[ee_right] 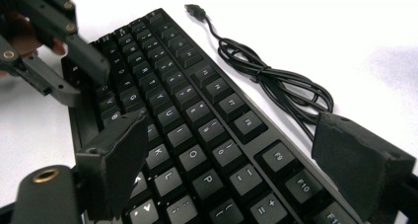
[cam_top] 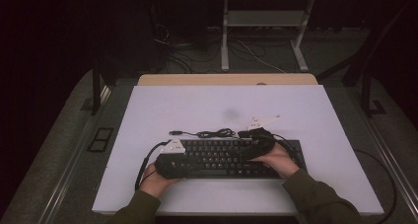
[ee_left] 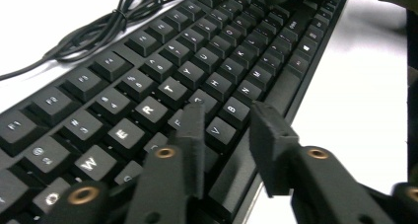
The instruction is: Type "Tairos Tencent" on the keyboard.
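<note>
- Overhead, a matte white tabletop (cam_top: 197, 105) sits in a dark room with grey carpet and loose floor cables.
- Near its front edge lies a flat black keyboard (cam_top: 226, 157), its looped cord (cam_top: 212, 133) behind.
- Left gripper (ee_left: 226, 130): jaws slightly apart over the keys, gripping nothing.
- Right gripper (ee_right: 236, 150): jaws wide, straddling the keyboard.

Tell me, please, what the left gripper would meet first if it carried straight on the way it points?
Probably the keyboard: the left gripper points down over its lower letter rows, jaws apart, near the V and B keys, though depth is hard to judge.
</note>
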A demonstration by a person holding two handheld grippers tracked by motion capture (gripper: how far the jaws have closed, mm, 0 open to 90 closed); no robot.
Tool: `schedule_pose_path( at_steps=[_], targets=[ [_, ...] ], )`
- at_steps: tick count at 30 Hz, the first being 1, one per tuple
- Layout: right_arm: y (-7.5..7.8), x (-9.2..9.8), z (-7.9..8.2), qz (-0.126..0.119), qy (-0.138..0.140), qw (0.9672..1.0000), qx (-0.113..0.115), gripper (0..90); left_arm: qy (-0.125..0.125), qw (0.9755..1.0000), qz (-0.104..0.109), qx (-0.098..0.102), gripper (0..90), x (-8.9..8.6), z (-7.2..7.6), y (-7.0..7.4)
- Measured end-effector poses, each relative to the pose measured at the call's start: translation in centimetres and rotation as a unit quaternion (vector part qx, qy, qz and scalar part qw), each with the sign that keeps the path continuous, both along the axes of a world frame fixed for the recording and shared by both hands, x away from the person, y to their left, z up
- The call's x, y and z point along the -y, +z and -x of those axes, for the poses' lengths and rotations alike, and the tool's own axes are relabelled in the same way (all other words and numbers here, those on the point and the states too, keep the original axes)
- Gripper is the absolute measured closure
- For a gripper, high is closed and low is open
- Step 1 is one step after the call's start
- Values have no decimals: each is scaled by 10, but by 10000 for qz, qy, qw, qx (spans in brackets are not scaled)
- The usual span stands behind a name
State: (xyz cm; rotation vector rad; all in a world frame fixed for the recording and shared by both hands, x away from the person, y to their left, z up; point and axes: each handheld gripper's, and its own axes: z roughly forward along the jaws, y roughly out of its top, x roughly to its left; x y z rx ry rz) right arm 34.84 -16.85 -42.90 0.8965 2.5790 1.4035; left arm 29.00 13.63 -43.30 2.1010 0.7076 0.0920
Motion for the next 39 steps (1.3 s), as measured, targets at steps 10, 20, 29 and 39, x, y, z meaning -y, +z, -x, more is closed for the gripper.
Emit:
schedule_pose_path(
  at_steps=[10,20,29,39],
  targets=[
    [-1,7,7,-19,50,10000,-77,187,179,9996,38,201,430,1,-9,2],
    [0,18,14,-84,113,9999,-93,372,276,9992,42,287,326,6,-19,2],
    [-1,27,23,-53,183,9997,-132,570,355,9987,70,346,260,11,-27,4],
    [-3,39,33,71,310,9994,-135,815,362,9986,63,391,245,16,-37,4]
  ],
)
